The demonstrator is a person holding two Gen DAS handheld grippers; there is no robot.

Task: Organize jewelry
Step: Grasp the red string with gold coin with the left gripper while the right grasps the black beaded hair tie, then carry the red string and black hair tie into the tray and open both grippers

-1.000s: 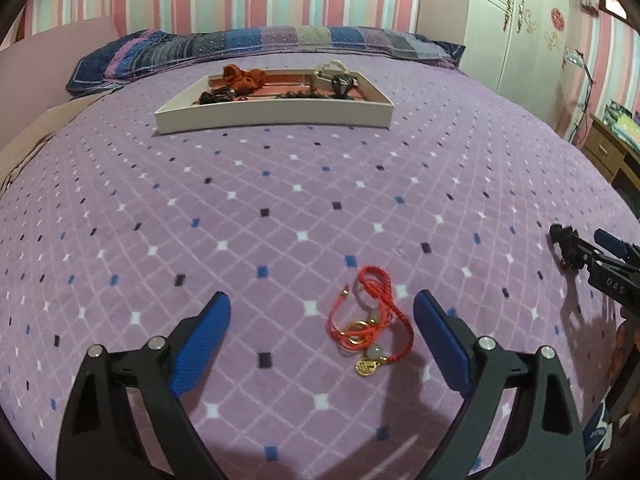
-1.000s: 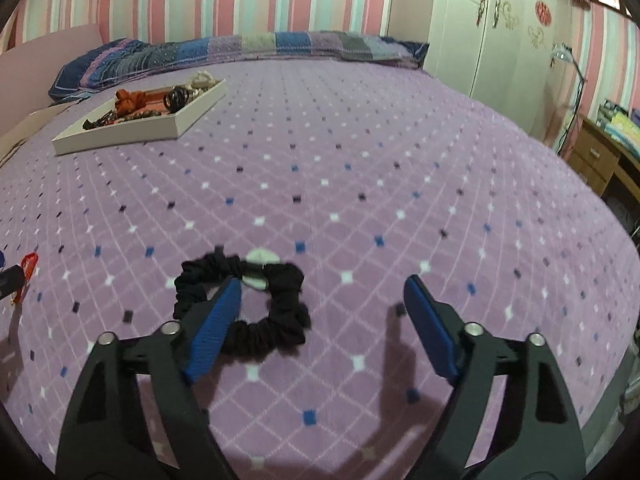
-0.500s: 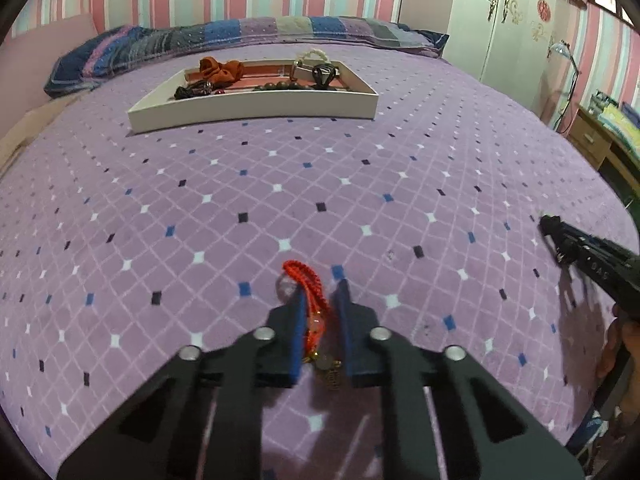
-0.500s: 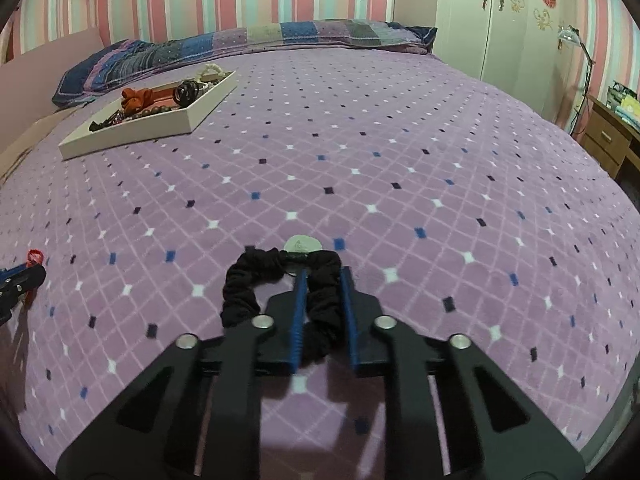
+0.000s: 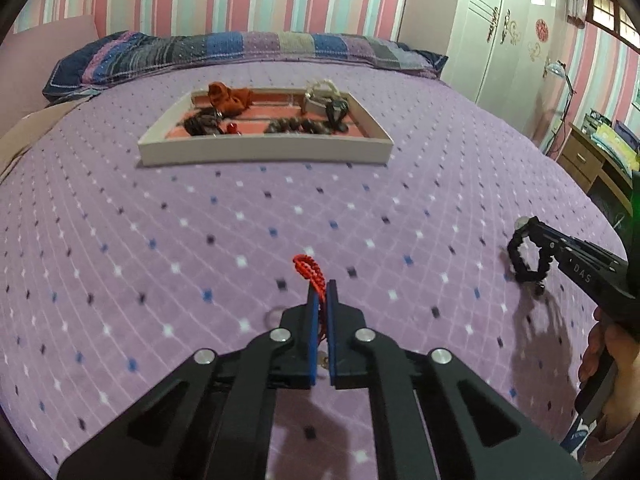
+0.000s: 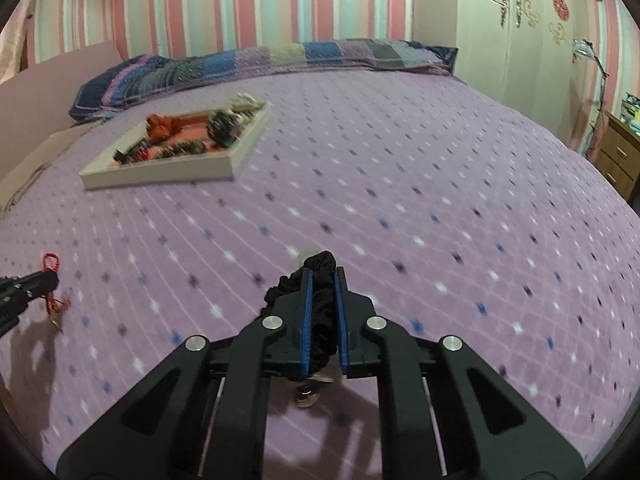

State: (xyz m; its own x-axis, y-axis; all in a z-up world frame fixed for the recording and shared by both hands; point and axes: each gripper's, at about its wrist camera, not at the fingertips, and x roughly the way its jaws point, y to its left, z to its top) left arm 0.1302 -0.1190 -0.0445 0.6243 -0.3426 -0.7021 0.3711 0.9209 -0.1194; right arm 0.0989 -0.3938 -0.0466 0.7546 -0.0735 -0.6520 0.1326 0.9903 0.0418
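Observation:
My left gripper is shut on a red braided bracelet and holds it above the purple bedspread; its charms hang below, seen in the right wrist view. My right gripper is shut on a black scrunchie, lifted off the bed; it also shows in the left wrist view. A white tray with a pink floor holds several pieces of jewelry and hair ties at the far side of the bed, also in the right wrist view.
A striped pillow lies behind the tray. A white wardrobe and a wooden desk stand beyond the bed's right edge. A pink headboard panel is at the far left.
Both grippers closed on their items, the left on the red bracelet and the right on the black scrunchie, then lifted them off the bed and moved toward the tray.

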